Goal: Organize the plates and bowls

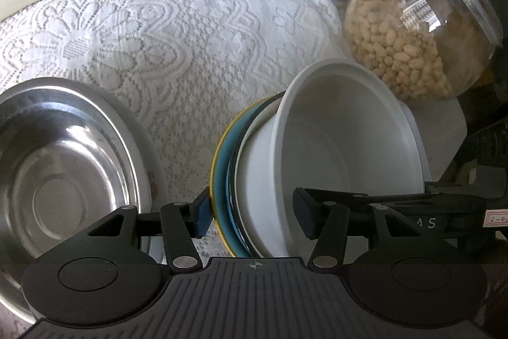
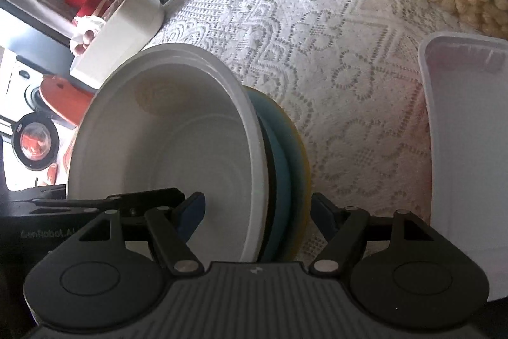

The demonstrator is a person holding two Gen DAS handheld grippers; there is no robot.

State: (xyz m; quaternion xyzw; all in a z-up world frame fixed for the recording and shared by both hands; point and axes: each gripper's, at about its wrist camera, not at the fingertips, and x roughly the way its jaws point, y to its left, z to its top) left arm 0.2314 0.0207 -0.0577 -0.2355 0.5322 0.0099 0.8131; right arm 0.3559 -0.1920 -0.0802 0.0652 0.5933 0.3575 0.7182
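Between the fingers of both grippers sat a stack: a white bowl (image 1: 343,142) nested in a blue plate (image 1: 222,177) and a yellow-rimmed plate (image 1: 213,167) on the lace-covered surface (image 1: 177,30). The left gripper (image 1: 250,216) stood wide, its pads straddling the stack's rim and apparently not pressing it. The right gripper (image 2: 258,213) straddled the opposite rim, half-spread; whether it pinched I could not tell. That stacking looked done. Beyond the left gripper's outer finger, a steel bowl (image 1: 63,167) lay apart, seemingly still to be sorted.
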